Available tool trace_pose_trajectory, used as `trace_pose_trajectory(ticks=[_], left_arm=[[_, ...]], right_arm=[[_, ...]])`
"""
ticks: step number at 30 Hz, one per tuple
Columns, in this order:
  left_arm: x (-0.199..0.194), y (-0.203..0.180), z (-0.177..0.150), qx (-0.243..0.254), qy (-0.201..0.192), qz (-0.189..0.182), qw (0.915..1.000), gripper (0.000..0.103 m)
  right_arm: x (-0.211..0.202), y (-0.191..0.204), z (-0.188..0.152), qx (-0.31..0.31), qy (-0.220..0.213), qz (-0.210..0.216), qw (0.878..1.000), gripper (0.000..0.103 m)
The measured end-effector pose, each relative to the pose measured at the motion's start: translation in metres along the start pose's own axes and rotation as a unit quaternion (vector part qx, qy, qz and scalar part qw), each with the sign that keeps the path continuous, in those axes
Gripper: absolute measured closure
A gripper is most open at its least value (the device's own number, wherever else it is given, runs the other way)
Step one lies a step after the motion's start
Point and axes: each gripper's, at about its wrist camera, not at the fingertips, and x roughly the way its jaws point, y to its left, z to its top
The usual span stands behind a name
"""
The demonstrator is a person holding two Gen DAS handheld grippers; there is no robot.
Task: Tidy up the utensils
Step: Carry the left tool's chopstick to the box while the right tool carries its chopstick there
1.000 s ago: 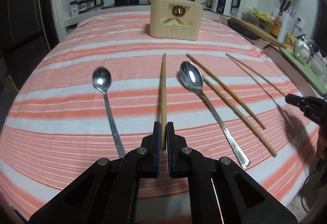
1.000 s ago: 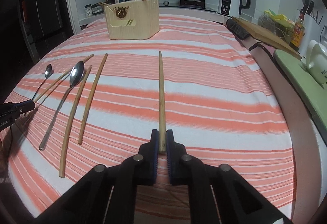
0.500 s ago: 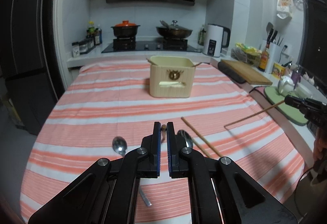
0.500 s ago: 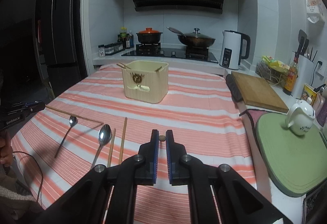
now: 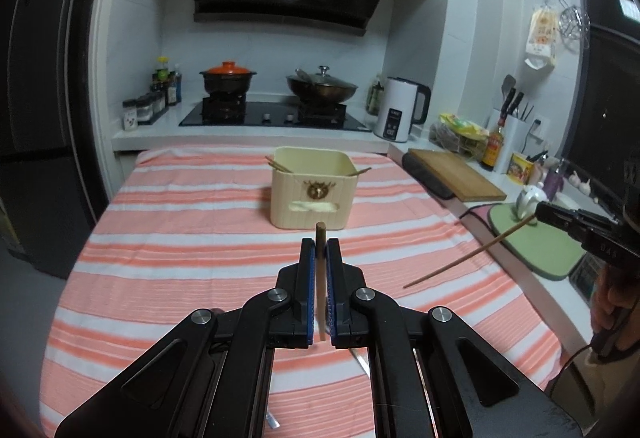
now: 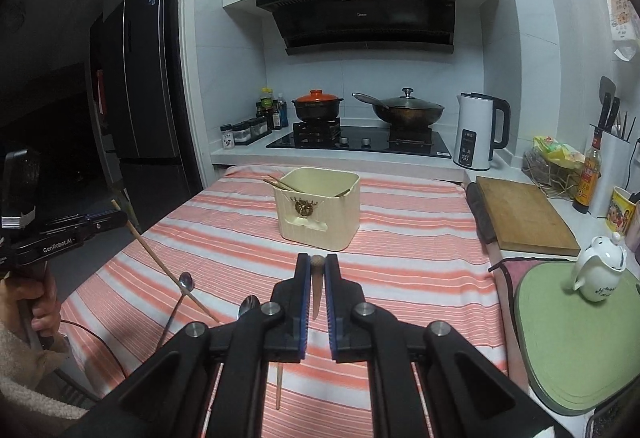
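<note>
Looking along the left gripper [image 5: 319, 250], its jaws are clamped on a wooden chopstick [image 5: 320, 238], seen end-on and lifted above the striped bench [image 5: 180, 238]. Straight ahead stands the cream utensil box [image 5: 313, 185], open-topped, with other chopsticks already leaning at its left and right rims. To the right of the box, the right gripper [image 5: 540, 212] holds a second chopstick [image 5: 468, 256] slanting down over the bench. A good delivery likely means carrying the stick forward above the box rim, tipping it down, and releasing only once its tip is inside. The bench between gripper and box lies free.

From the right wrist view, the right gripper [image 6: 317, 266] is pinched on its own chopstick [image 6: 317, 278], with the box [image 6: 318, 212] ahead and slightly left. Left of the box, the left gripper [image 6: 116, 216] holds its stick [image 6: 160, 262] above two spoons [image 6: 186, 282] still lying on the bench [image 6: 400, 238]. Right of the box, the bench edge meets a cutting board [image 6: 520, 214] and a green mat [image 6: 580, 338] bearing a teapot [image 6: 600, 270], so room narrows there. Entering one at a time should keep the sticks from crossing.
</note>
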Motion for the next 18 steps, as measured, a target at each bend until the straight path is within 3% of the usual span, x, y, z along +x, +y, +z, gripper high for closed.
trace_pose_trajectory(ticks=[10,14,18], left_arm=[[0.025,0.003,0.032,-0.004,0.013,-0.016,0.9998,0.1],[0.032,0.007,0.062,-0.008,0.005,-0.024,0.9997,0.1],[0.036,0.008,0.107,-0.001,-0.031,-0.014,0.9994,0.1]], right_arm=[[0.018,0.009,0.024,-0.011,-0.001,0.018,1.0,0.096],[0.032,0.011,0.046,-0.022,-0.011,0.019,1.0,0.096],[0.046,0.011,0.081,-0.028,-0.033,0.021,0.999,0.096]])
